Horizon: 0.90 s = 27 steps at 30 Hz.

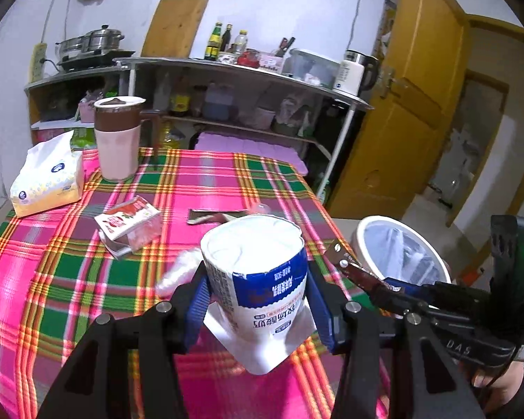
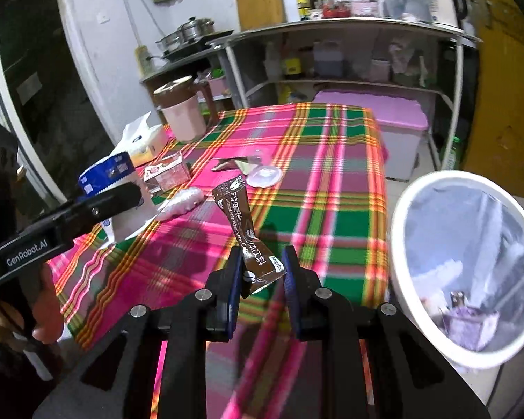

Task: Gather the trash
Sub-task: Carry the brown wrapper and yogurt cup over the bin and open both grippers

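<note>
My left gripper (image 1: 258, 300) is shut on a white and blue yogurt pouch (image 1: 258, 272), held upside down above the plaid table; it also shows in the right wrist view (image 2: 104, 174). My right gripper (image 2: 263, 276) holds a brown coffee sachet (image 2: 242, 223) between its pads; the sachet leans on the left pad and a gap shows on the right. The sachet tip shows in the left wrist view (image 1: 349, 265). A white-rimmed trash bin (image 2: 464, 265) with a clear liner stands off the table's right edge, also in the left wrist view (image 1: 401, 251).
On the plaid tablecloth (image 2: 332, 181) lie a red and white carton (image 1: 129, 223), a crumpled clear plastic piece (image 2: 183, 200), a clear lid (image 2: 263, 174), a torn dark wrapper (image 1: 209, 214), a tissue pack (image 1: 45, 181) and a pink jug (image 1: 118, 139). Shelves stand behind.
</note>
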{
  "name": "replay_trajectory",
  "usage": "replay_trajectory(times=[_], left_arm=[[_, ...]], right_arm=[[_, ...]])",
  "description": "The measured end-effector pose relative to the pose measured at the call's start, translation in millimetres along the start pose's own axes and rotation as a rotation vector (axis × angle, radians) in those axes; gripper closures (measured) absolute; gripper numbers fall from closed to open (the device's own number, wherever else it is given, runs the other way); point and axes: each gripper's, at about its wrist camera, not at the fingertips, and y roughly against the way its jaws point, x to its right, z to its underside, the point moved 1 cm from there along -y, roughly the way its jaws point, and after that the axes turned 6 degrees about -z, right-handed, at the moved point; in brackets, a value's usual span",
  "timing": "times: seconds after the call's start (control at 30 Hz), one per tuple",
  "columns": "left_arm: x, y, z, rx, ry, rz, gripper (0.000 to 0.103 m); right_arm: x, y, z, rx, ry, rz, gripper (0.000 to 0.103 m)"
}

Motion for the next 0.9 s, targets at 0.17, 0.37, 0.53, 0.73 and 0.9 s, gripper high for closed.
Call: replay_trajectory(times=[0.17,0.37,0.53,0.73,0.9], left_arm=[[19.0,9.4,6.3,-0.003,-0.025,0.02,0.051],[41.3,13.9,7.7,-0.003,-0.063,0.049,0.051],[55.3,9.3,6.4,-0.009,-0.084,0.067,0.051],[72.2,-2.2,2.7,-0.02,-0.108,0.092,0.051],[88.1,-15.4,0.0,-0.032,-0.128,0.115,0.051]], right_arm=[[6.8,22.2,10.3,0.025,-0.03,0.022,0.079],[14.4,42.3,16.7,0.055,-0.046,0.042,0.079],[23.4,51.9,19.6,0.07,-0.058,0.054,0.079],[40.7,61.7,21.1,0.086,-0.083,0.079,0.079],[60.8,68.9,24.9,0.097,-0.122,0.115,0.079]])
